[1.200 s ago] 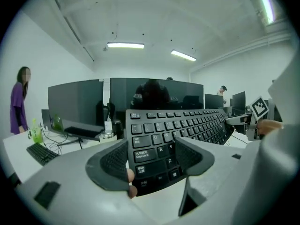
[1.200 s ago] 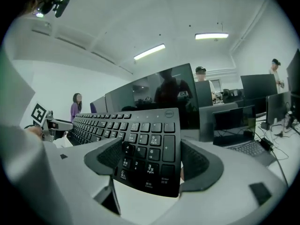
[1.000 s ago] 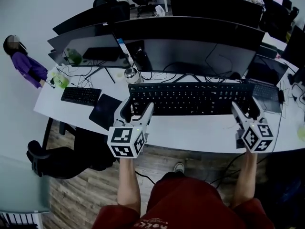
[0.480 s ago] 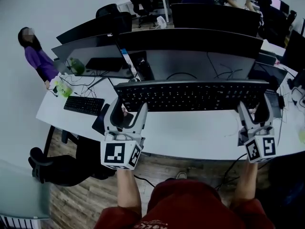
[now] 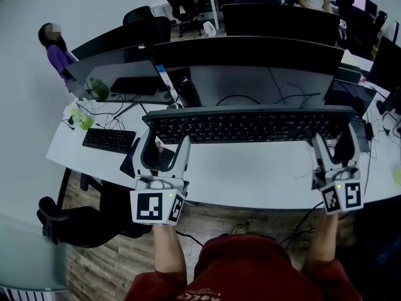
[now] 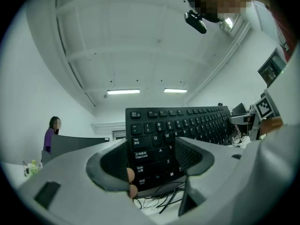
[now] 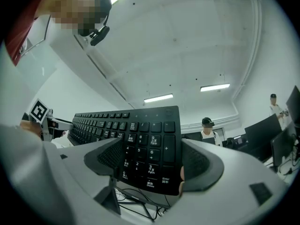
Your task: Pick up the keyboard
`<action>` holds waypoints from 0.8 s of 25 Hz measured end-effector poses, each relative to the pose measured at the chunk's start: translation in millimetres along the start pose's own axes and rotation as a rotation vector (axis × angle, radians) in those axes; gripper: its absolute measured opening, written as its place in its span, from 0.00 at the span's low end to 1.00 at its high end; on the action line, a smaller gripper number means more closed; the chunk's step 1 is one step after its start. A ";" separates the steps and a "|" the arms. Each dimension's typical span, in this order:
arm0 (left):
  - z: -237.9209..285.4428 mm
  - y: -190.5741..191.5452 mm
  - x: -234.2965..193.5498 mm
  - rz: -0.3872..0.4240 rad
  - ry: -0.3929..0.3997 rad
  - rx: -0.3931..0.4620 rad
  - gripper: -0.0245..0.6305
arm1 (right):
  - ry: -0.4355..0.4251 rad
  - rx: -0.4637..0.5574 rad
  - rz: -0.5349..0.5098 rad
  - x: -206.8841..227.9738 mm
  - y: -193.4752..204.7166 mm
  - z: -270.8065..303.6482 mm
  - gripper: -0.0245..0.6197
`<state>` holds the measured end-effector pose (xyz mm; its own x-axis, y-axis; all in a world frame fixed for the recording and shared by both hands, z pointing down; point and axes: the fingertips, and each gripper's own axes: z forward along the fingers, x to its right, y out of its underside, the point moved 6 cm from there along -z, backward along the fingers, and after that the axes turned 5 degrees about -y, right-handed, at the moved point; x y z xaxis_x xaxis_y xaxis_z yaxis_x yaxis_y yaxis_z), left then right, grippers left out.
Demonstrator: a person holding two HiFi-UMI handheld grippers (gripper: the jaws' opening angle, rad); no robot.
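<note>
Head view — keyboard point(image 5: 250, 125) between 2 claws point(image 5: 166, 143) point(image 5: 335, 143)

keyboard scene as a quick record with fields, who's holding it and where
object: black keyboard
state: held off the white desk, tilted up
left gripper: fingers shut on its caps lock end
right gripper: fingers shut on its number pad end
behind: dark monitors
also on desk: smaller keyboard, far left
</note>
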<state>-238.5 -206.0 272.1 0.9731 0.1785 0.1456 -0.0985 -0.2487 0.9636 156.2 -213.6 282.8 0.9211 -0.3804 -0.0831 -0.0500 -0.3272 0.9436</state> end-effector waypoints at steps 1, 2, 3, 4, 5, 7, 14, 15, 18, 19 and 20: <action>0.1 0.2 0.0 0.000 0.000 0.000 0.53 | 0.000 -0.001 0.001 0.1 0.4 0.3 0.64; 0.2 0.5 0.0 0.000 0.001 0.000 0.53 | -0.001 -0.002 0.001 0.1 0.7 0.4 0.64; 0.2 0.6 0.0 -0.001 0.001 0.000 0.53 | -0.001 -0.003 0.001 0.1 0.8 0.4 0.64; 0.2 0.6 0.1 -0.002 0.002 0.000 0.53 | -0.001 -0.003 0.001 0.1 0.8 0.4 0.64; 0.3 0.5 0.1 -0.002 0.003 0.001 0.53 | 0.000 -0.001 0.000 0.2 0.8 0.4 0.64; 0.9 0.7 0.1 -0.002 0.003 0.002 0.53 | 0.000 0.002 -0.001 0.5 1.4 0.6 0.64; 1.9 5.4 0.2 -0.010 0.006 0.002 0.53 | 0.000 -0.012 -0.004 0.8 3.1 0.8 0.64; 2.3 6.1 0.3 -0.013 0.008 0.001 0.53 | 0.001 -0.013 -0.006 0.8 2.9 0.6 0.64; 3.5 8.2 0.4 -0.019 0.011 -0.002 0.52 | 0.001 -0.017 -0.009 1.0 3.1 0.8 0.64; 3.8 9.1 0.6 -0.021 0.012 -0.005 0.52 | 0.002 -0.019 -0.010 1.3 3.5 0.6 0.63; 4.2 10.0 1.0 -0.023 0.013 -0.007 0.52 | 0.002 -0.022 -0.010 1.8 4.2 0.4 0.63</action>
<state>-237.6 -212.3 280.9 0.9724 0.1963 0.1264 -0.0778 -0.2380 0.9681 157.5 -216.0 286.5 0.9224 -0.3750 -0.0923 -0.0318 -0.3120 0.9496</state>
